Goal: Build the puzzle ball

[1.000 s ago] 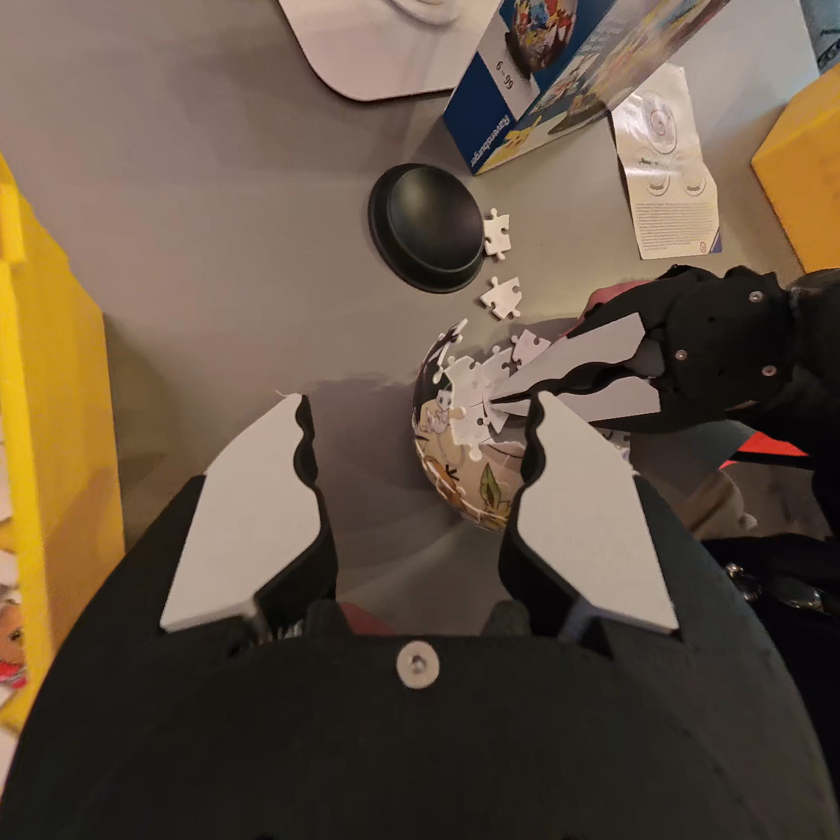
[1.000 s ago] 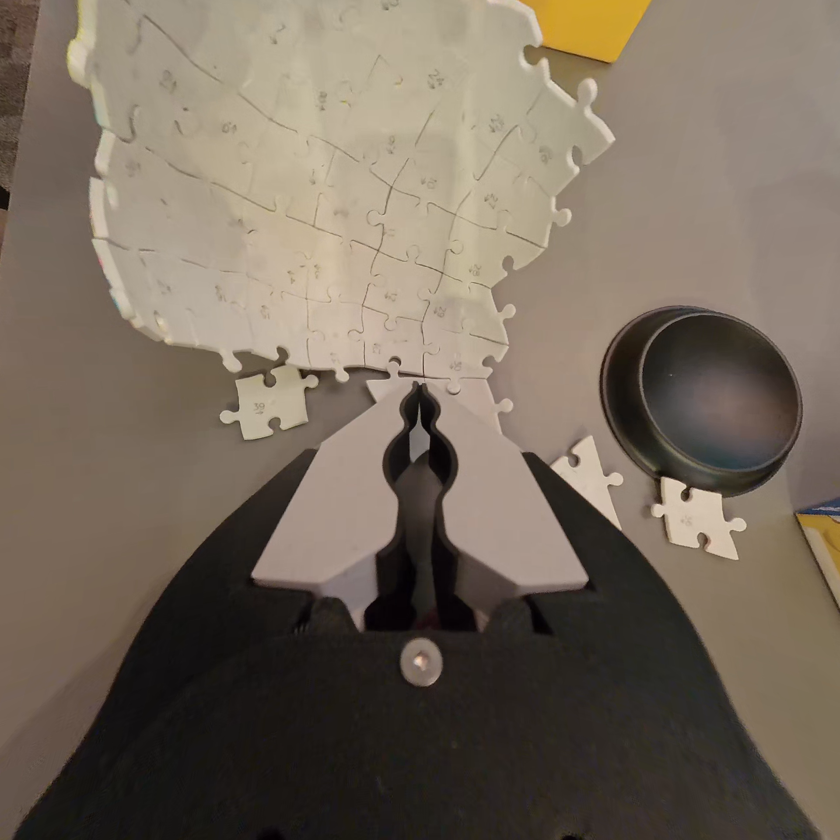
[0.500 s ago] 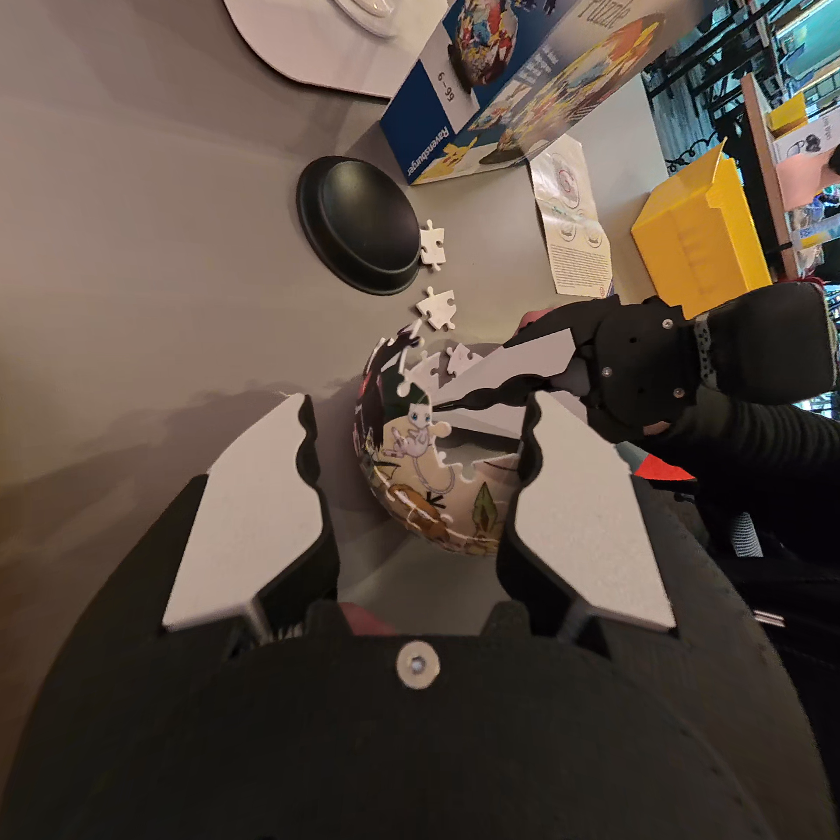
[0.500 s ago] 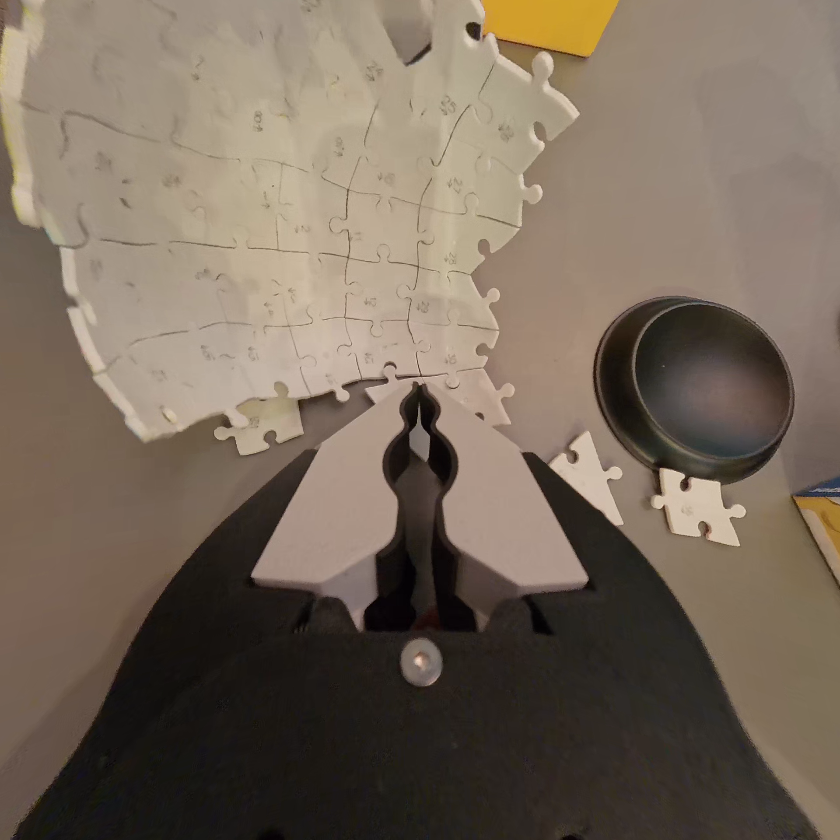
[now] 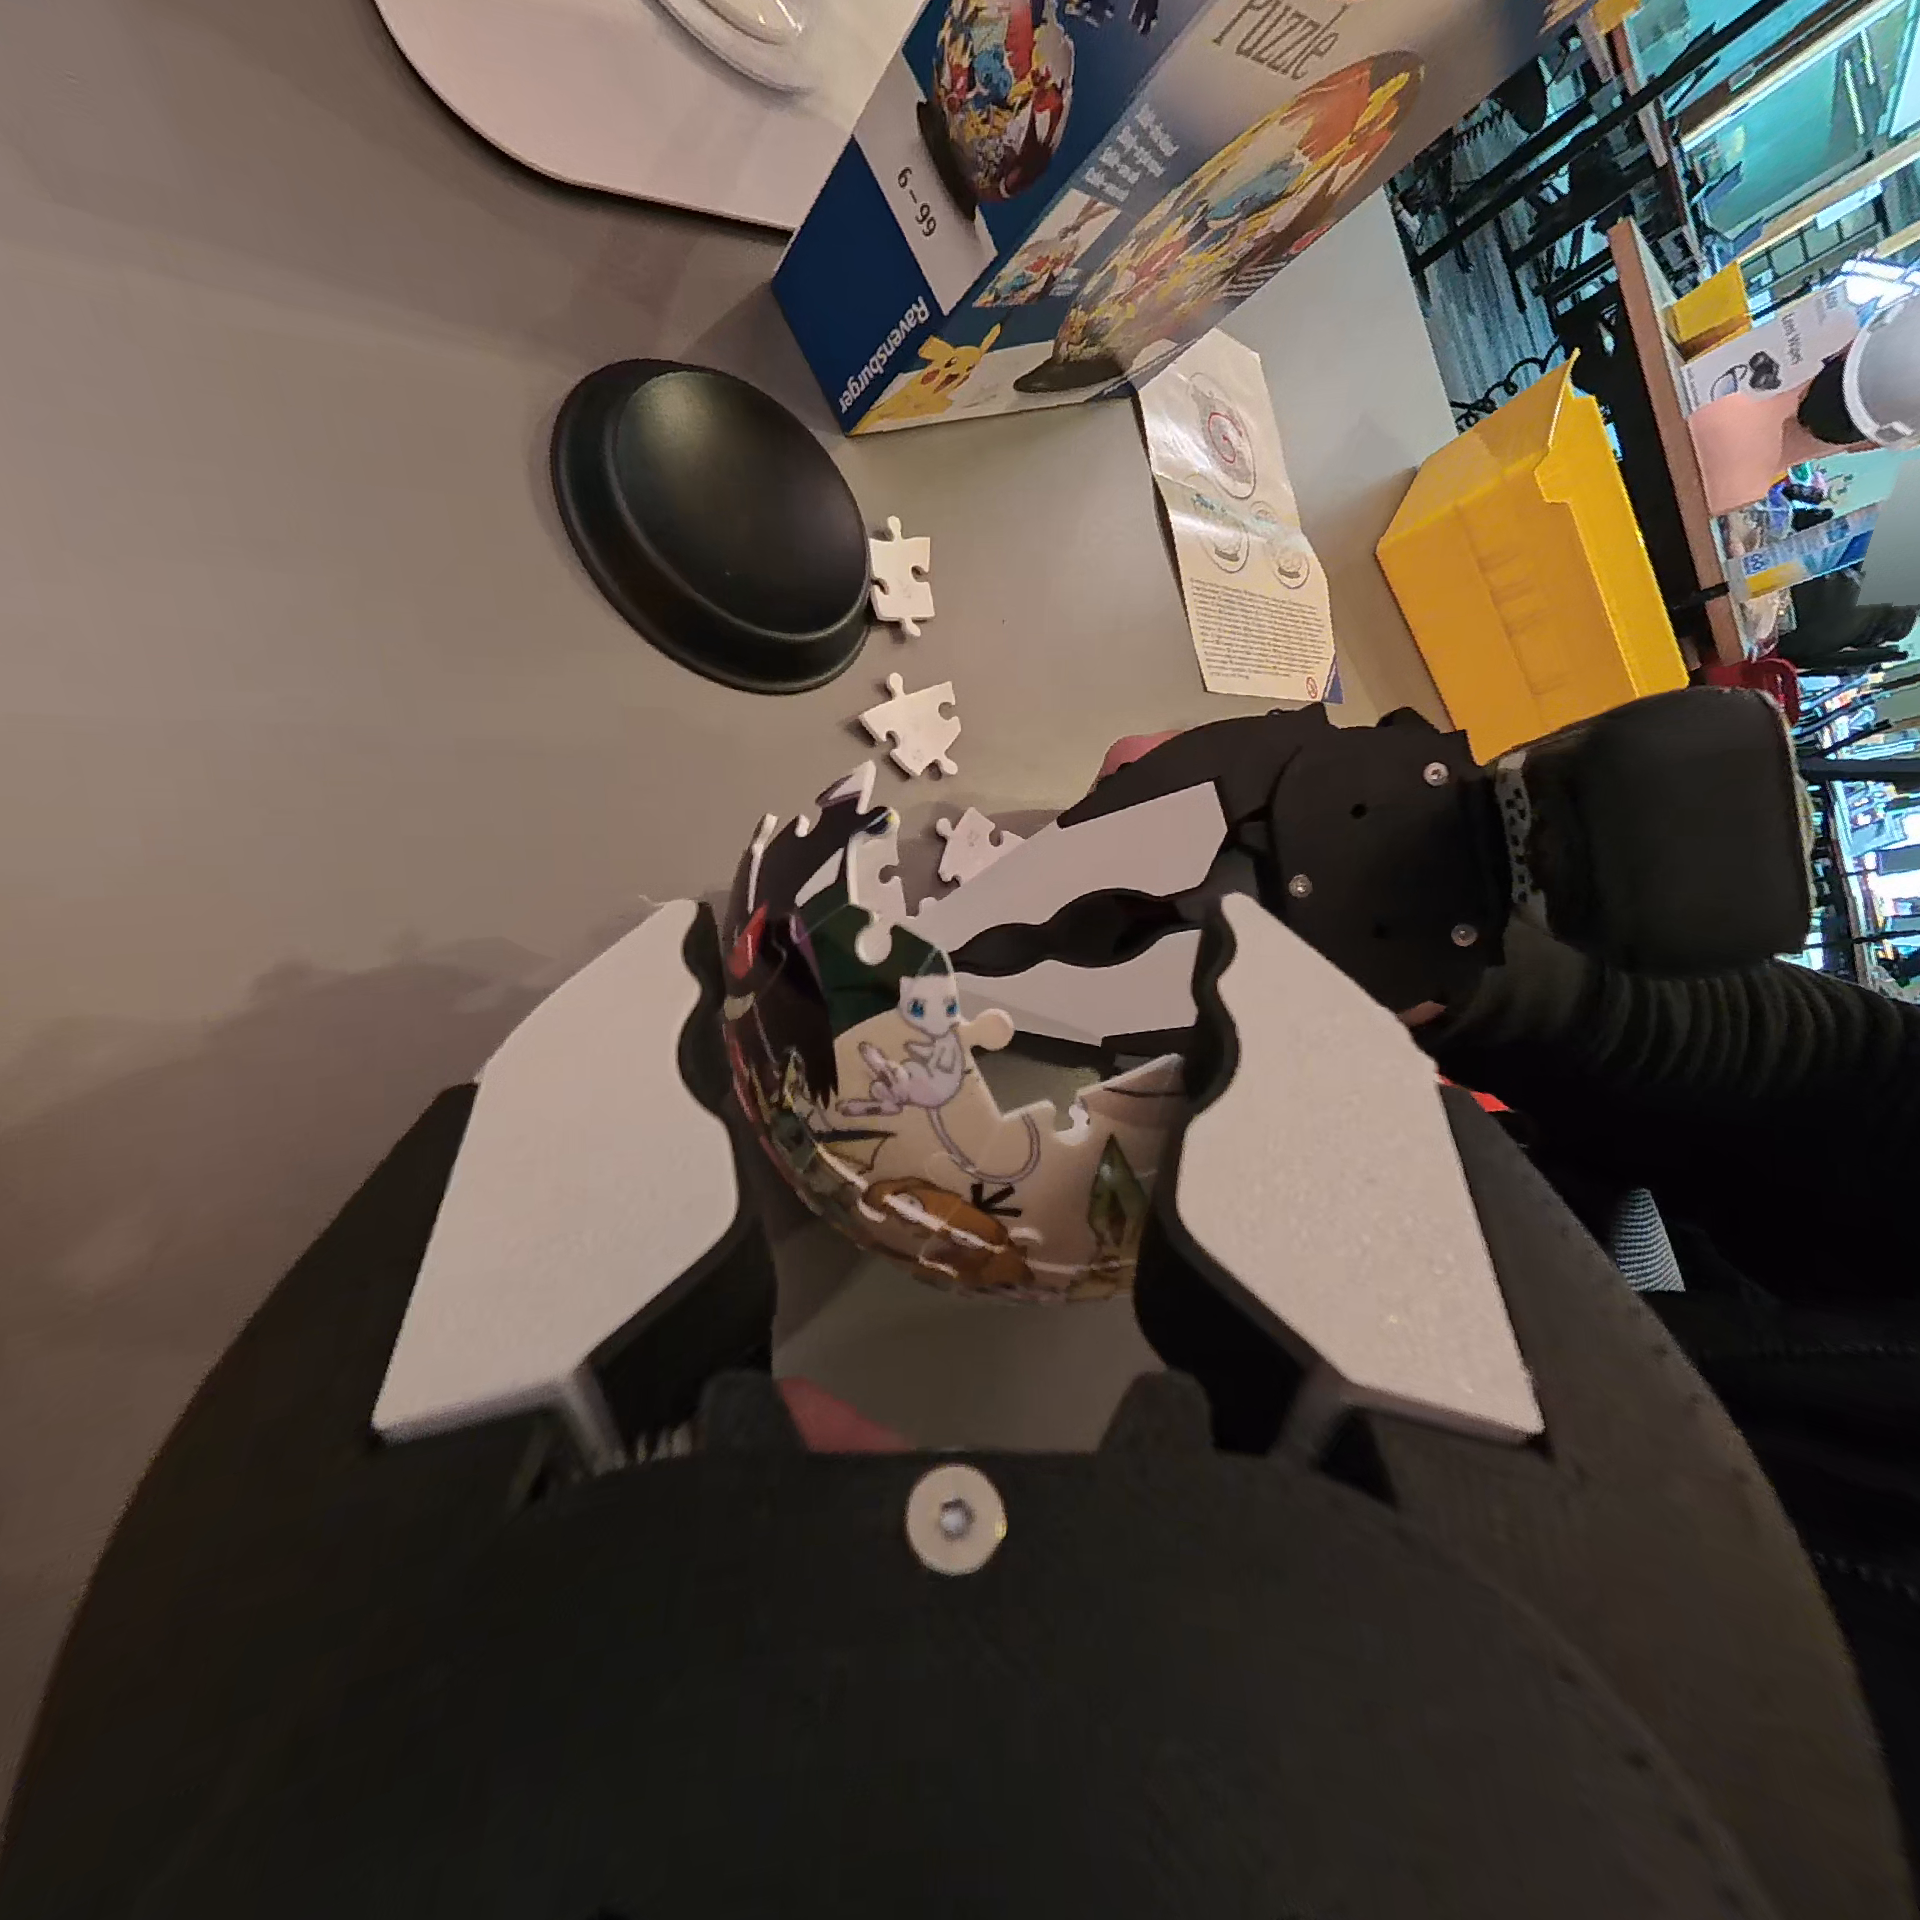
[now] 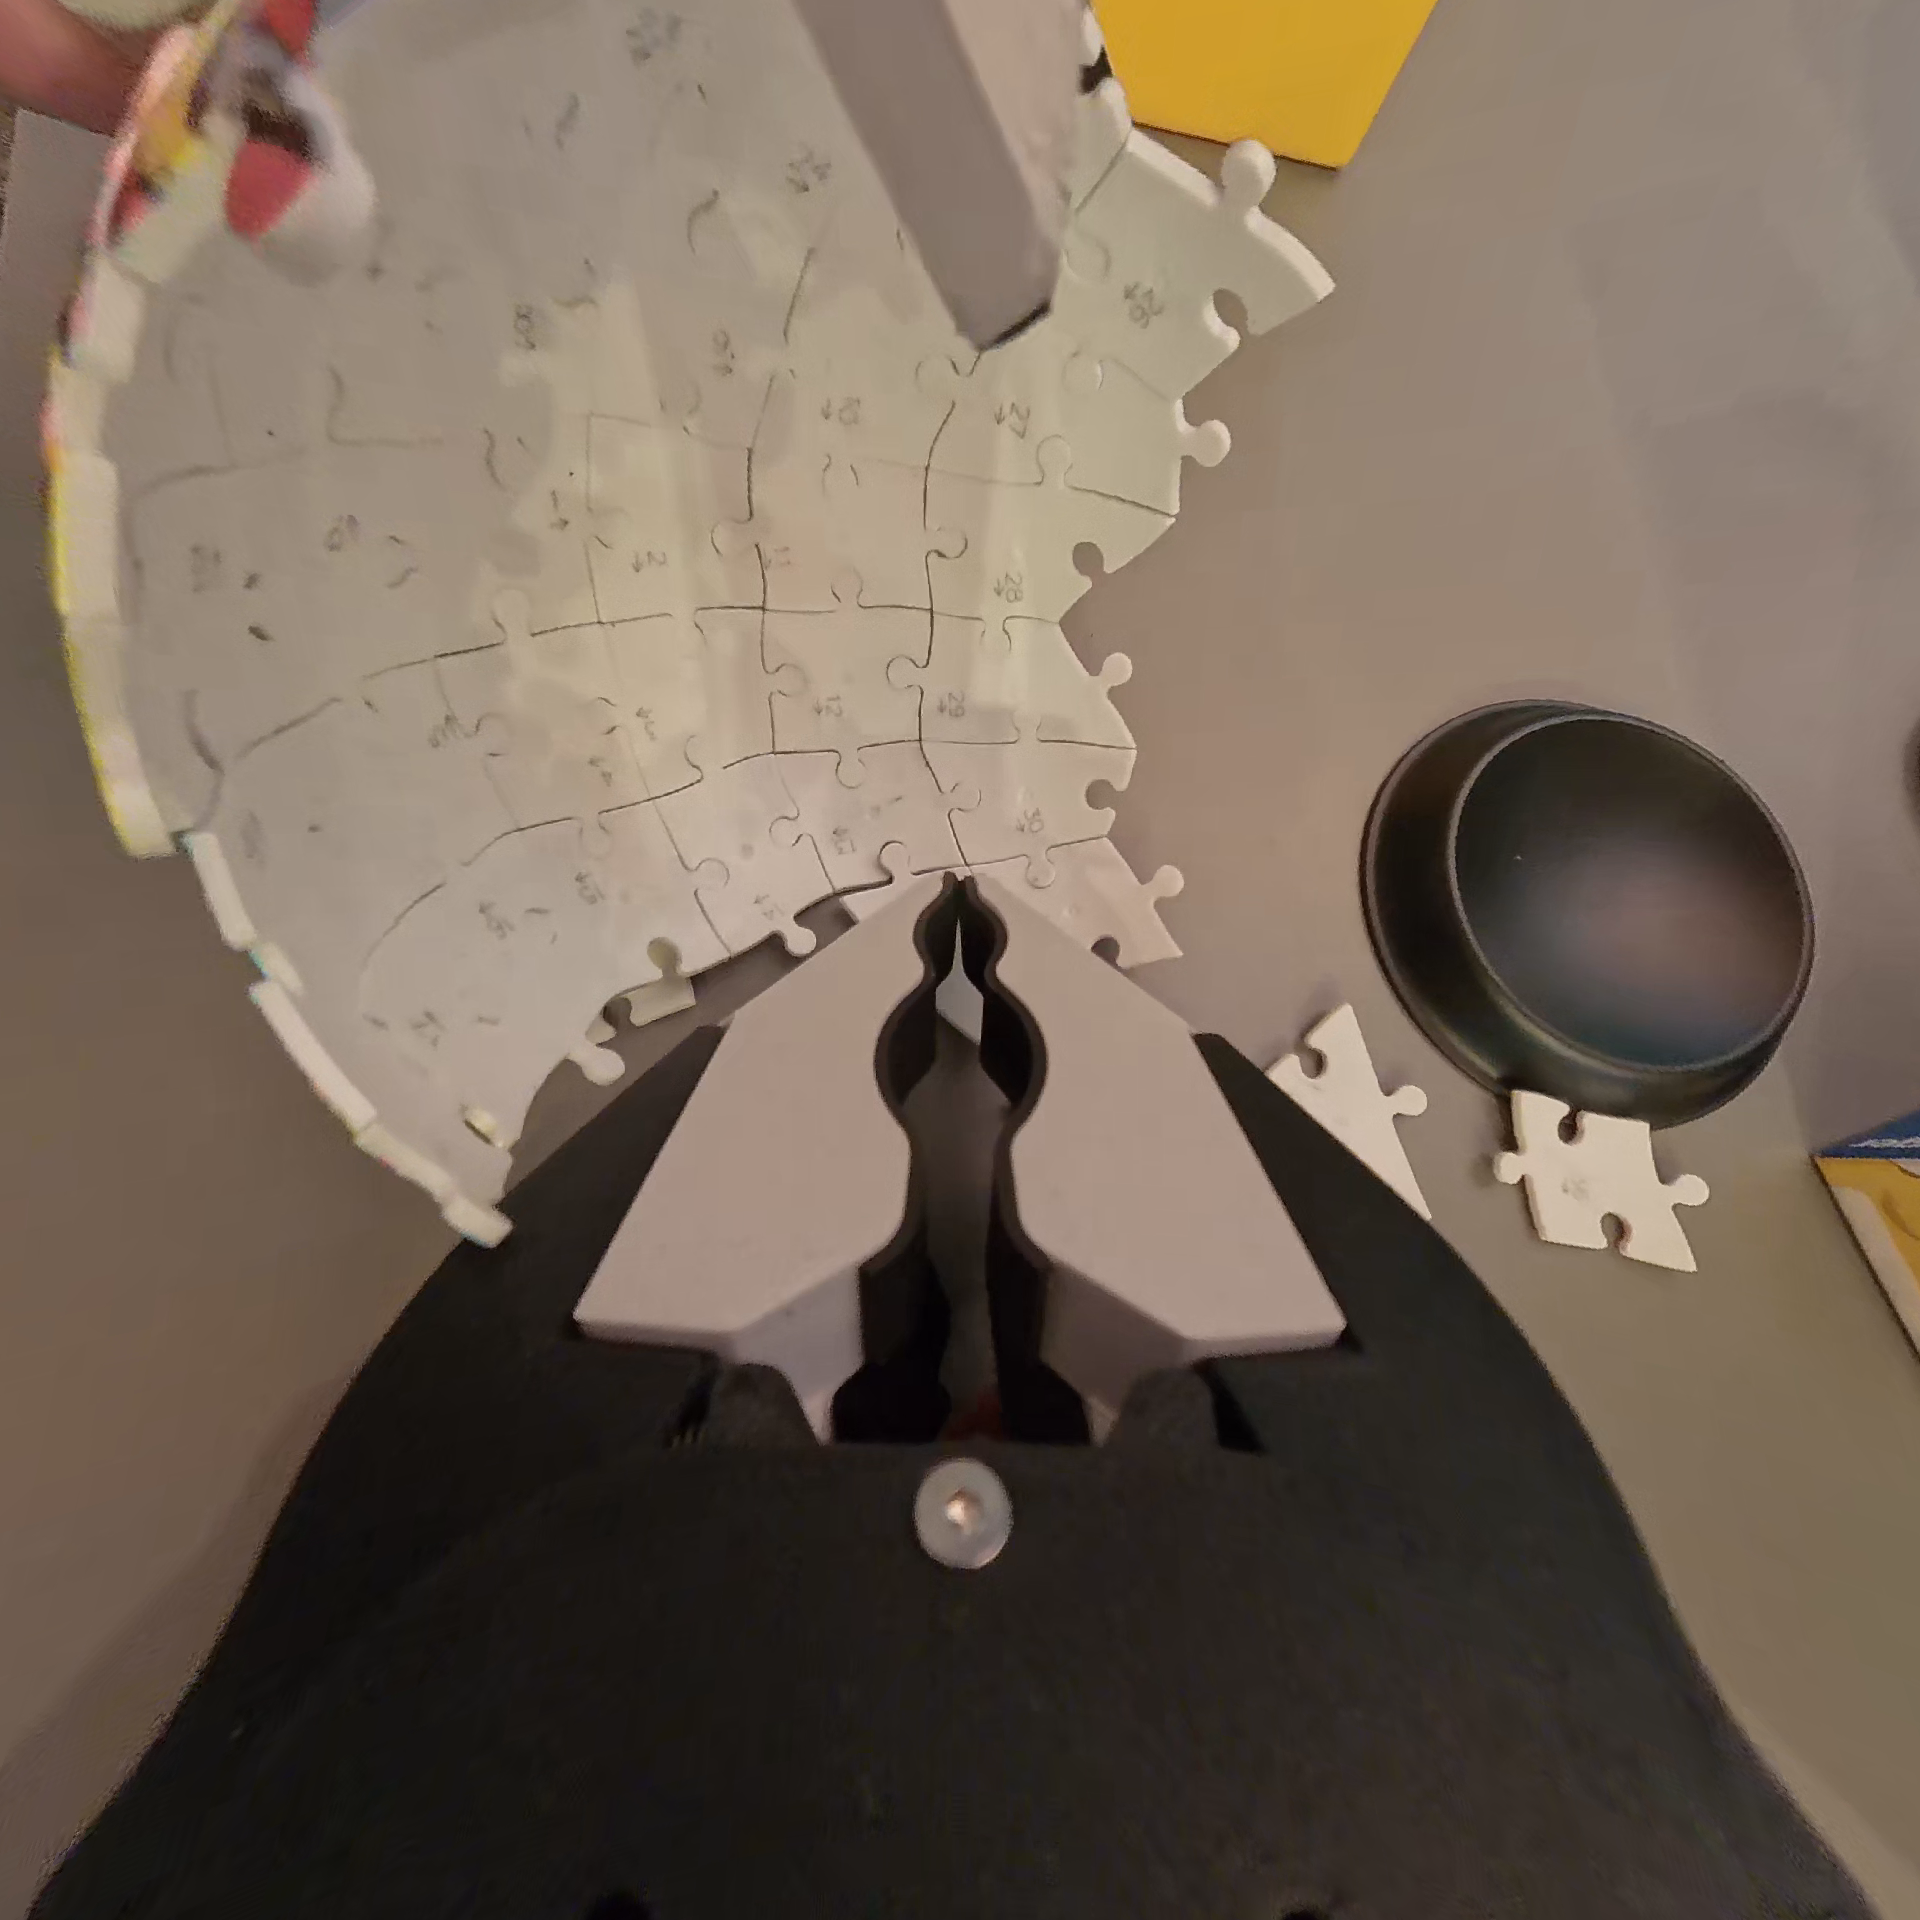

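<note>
Plastic, curved and glossy: the half-built puzzle ball [image 5: 935,1122] sits between the spread fingers of the left gripper [image 5: 956,997], a printed bowl-shaped shell with knobbed, jagged edges. That gripper's jaws stand wide apart, flat grey pads on matte black bodies; whether they touch the shell I cannot tell. At ten o'clock from the ball, a smooth black domed stand [image 5: 717,520] rests on the grey table [image 5: 260,520]. Two loose white pieces [image 5: 904,574] lie beside the stand's edge toward the ball, chunky with rounded tabs. At twelve o'clock, a glossy printed box [image 5: 1039,208]; at one o'clock, a paper leaflet [image 5: 1236,540]; further right, a yellow plastic bin [image 5: 1517,582]. Coming in from three o'clock, the right gripper [image 5: 925,914], jaws pressed together at the shell's rim.

In the right wrist view, the right gripper [image 6: 958,883] is pinched tight on the rim of the puzzle ball [image 6: 623,623], whose pale matte inside fills the frame from nine to twelve o'clock. The stand [image 6: 1600,925] sits at three o'clock, a loose piece [image 6: 1600,1184] touching its lower edge.
</note>
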### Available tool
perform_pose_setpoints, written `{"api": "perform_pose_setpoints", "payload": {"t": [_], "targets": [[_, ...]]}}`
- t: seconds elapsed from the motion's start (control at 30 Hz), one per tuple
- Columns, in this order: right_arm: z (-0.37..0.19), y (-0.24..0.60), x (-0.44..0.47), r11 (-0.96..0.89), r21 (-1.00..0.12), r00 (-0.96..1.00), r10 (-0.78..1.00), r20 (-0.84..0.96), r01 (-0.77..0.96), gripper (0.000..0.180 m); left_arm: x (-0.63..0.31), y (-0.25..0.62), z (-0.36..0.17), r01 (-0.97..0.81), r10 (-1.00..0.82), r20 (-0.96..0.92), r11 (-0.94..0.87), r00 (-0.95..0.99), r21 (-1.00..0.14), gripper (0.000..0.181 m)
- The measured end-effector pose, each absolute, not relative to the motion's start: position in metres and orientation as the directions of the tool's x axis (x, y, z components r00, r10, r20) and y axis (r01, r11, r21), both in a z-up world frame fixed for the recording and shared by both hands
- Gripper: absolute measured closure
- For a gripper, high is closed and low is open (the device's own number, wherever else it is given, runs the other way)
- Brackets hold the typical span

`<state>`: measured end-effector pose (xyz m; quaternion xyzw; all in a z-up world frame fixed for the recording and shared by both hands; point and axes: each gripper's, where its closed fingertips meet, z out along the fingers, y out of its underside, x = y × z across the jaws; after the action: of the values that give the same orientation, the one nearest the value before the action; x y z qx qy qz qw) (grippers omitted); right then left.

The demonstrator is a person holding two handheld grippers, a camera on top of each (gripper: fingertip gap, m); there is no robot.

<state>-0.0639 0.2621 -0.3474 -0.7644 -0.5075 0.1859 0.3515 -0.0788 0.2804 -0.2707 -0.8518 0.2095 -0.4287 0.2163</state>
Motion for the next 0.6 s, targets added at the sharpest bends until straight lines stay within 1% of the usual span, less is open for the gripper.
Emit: {"api": "perform_pose_setpoints", "payload": {"t": [0.27,0.47,0.6], "targets": [[-0.3469,0.2606,-0.0662,-0.136,-0.733,0.353,0.923,0.150,0.666,0.180,-0.0734,0.2774,-0.2696,-0.168,-0.541,0.651,-0.822,0.533,-0.545,0.095],[-0.3474,0.2582,-0.0682,-0.084,-0.717,0.316,0.928,0.197,0.692,0.180,-0.0727,0.2774,-0.2688,-0.158,-0.535,0.661,-0.826,0.527,-0.542,0.094],[-0.3474,0.2575,-0.0686,-0.099,-0.724,0.314,0.934,0.168,0.683,0.180,-0.0731,0.2771,-0.2686,-0.153,-0.532,0.665,-0.827,0.524,-0.542,0.094]]}}
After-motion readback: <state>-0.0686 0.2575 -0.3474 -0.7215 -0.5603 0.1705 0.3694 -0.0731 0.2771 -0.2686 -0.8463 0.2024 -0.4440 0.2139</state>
